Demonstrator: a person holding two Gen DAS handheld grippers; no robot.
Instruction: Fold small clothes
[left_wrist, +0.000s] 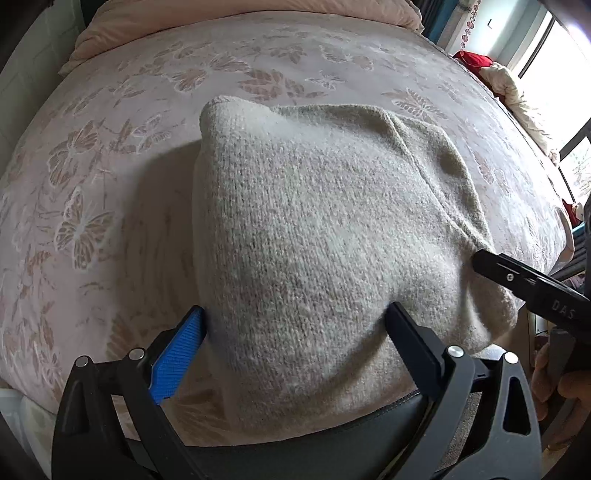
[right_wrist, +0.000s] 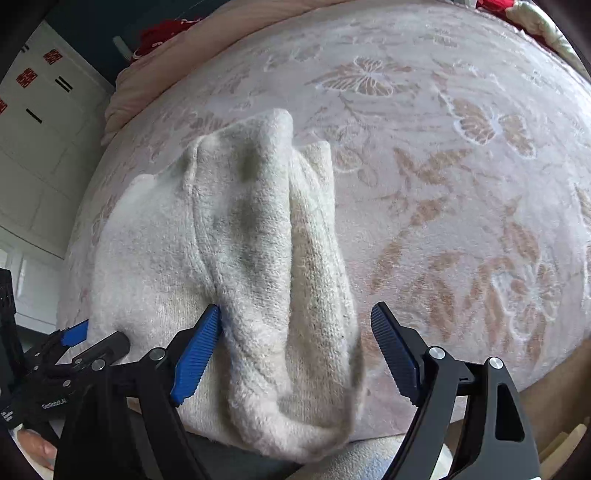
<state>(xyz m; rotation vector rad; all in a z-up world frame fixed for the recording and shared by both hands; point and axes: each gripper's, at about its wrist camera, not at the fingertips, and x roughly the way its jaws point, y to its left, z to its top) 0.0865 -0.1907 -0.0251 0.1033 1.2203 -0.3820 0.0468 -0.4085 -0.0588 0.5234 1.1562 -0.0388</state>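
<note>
Right now a cream knitted sweater (left_wrist: 325, 229) lies bundled on a pink bedspread (left_wrist: 110, 184) patterned with butterflies, its near end hanging over the bedspread's near edge. Part of the sweater is folded over itself, and a raised ridge of knit runs along its length in the right wrist view.

Against the sweater's near end, the left gripper (left_wrist: 295, 332) stands with its jaws wide apart, one finger on each side of the bulging knit; whether the pads actually press on the sweater cannot be told.

Over the sweater's right side, the right gripper (right_wrist: 295, 343) also has its jaws spread wide. Its left pad touches the folded ridge, while its right pad stands clear of the sweater, above bare bedspread. Nothing is clamped between them.

Beyond the sweater, at the bedspread's far edge, lies a pink quilt (left_wrist: 240, 18).
</note>
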